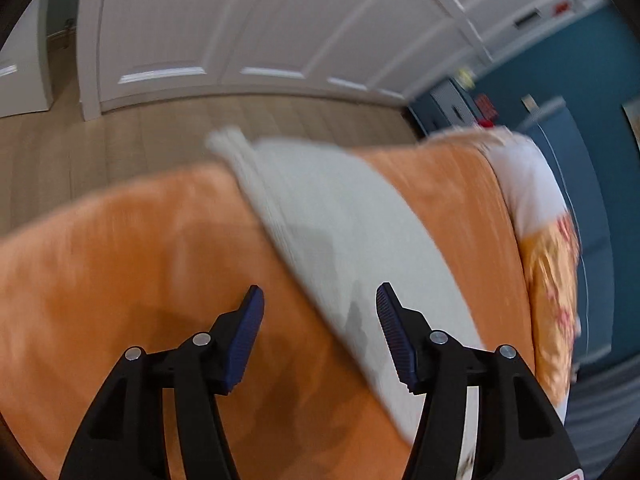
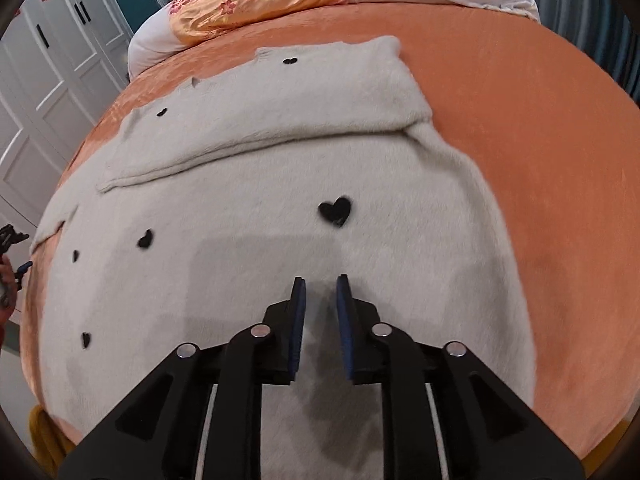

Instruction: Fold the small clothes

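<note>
Right gripper (image 2: 320,292) jaws slightly parted, empty, over sweater (image 2: 248,264) | left gripper (image 1: 320,308) wide, empty, above sweater's edge | sweater soft, light, floppy | pinch hem corners

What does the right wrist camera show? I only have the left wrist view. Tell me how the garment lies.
Observer: The cream sweater lies spread flat on the orange bedspread, with its black hearts facing up.
Operator: Report any fold.
Observer: A folded panel lies across the sweater's far end.
Operator: Give the right gripper's state.
Observer: The right gripper points down at the sweater's near part, jaws slightly apart, nothing between them.
</note>
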Motion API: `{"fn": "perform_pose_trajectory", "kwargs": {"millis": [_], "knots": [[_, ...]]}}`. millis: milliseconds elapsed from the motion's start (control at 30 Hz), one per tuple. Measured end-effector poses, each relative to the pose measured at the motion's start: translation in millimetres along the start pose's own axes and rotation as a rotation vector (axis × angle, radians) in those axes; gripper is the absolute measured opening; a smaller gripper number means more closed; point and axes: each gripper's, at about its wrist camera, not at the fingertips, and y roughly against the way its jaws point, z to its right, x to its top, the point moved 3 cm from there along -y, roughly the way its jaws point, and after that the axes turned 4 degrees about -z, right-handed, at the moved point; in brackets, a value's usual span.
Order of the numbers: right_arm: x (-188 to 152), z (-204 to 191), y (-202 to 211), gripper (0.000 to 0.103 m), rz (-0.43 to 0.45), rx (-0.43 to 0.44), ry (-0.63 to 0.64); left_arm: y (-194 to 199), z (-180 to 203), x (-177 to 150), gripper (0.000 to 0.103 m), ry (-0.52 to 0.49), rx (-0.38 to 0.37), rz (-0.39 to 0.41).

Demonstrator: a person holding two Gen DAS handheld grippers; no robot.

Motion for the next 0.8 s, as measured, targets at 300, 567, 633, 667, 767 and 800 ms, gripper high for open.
{"fn": "perform_pose_trajectory", "kwargs": {"millis": [300,567,633,667,767,800], "knots": [[-2,-9,8,0.028,-0.015,-0.019,-0.009,4,54,26,0.005,-0.167,0.033,0.052],[0,-5,11,0.029,0.023,0.028,-0.052,113,271,-124,0.004,-0.726,-0.290,0.136],[1,-2,16,0.029,0.040,0.042,-0.069,128,319,-201,0.004,-0.844,-0.403,0.065],[2,2,19,0.029,0.052,0.045,-0.076,130,329,-231,0.005,-0.878,-0.433,0.034],[5,15,26,0.030,0.073,0.056,-0.100,116,349,-337,0.008,-0.984,-0.480,-0.108],[6,20,28,0.030,0.077,0.056,-0.106,99,346,-375,0.016,-1.006,-0.462,-0.172]]}}
